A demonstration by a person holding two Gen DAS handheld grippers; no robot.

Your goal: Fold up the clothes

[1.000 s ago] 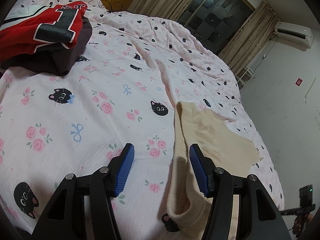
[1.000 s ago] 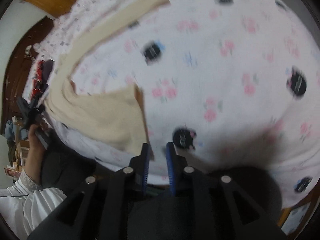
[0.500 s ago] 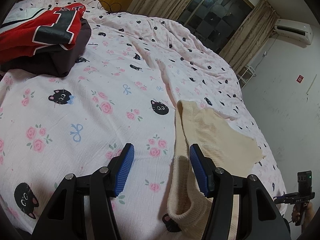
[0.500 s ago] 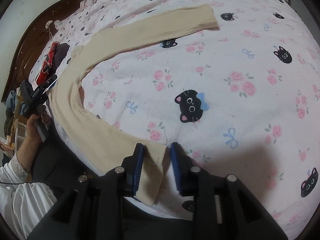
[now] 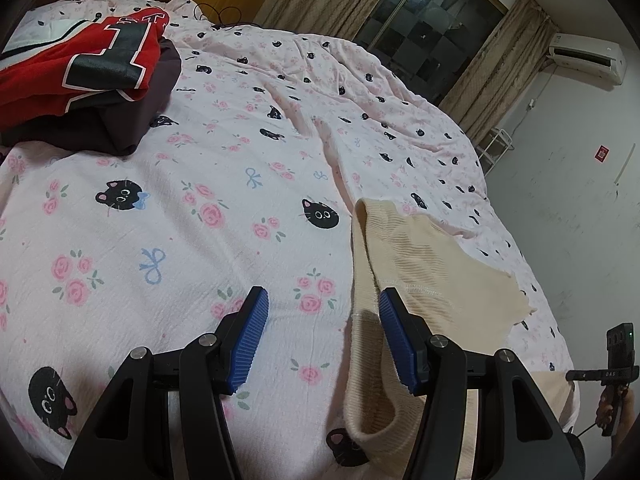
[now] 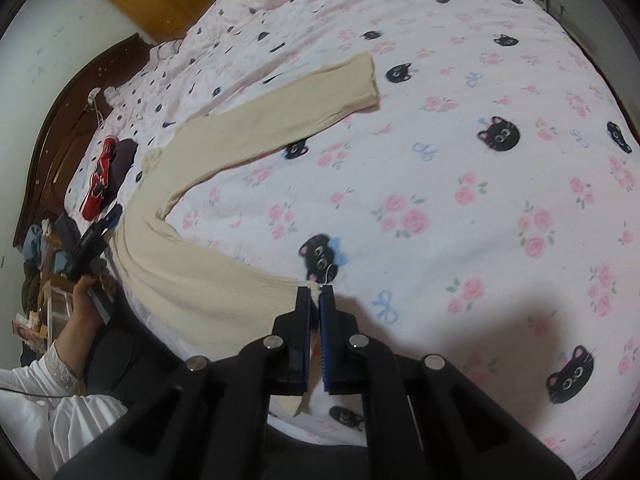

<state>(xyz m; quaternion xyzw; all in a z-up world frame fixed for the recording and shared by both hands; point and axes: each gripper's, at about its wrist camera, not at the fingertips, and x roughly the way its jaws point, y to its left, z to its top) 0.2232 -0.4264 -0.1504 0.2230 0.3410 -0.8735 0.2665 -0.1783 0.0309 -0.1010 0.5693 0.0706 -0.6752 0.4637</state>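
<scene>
A cream ribbed knit sweater [image 6: 192, 264] lies on the pink cat-print bed [image 6: 460, 184], one sleeve [image 6: 304, 108] stretched toward the far side. My right gripper [image 6: 316, 292] is shut on the sweater's near corner at the bed's front edge. In the left wrist view the sweater [image 5: 420, 280] lies crumpled on the right, hanging over the bed edge. My left gripper [image 5: 322, 312] is open and empty just above the sheet [image 5: 200, 216], its right finger next to the sweater's edge.
A folded pile with a red jersey [image 5: 80, 64] on a dark garment [image 5: 132, 120] sits at the bed's far left. A wooden headboard [image 6: 60, 128], curtains and window [image 5: 424, 12] surround the bed. A white wall [image 5: 580, 200] lies right.
My right gripper has closed on the sweater's corner and drawn it out over the bed, straightening the fabric. My left gripper has stayed open in about the same place.
</scene>
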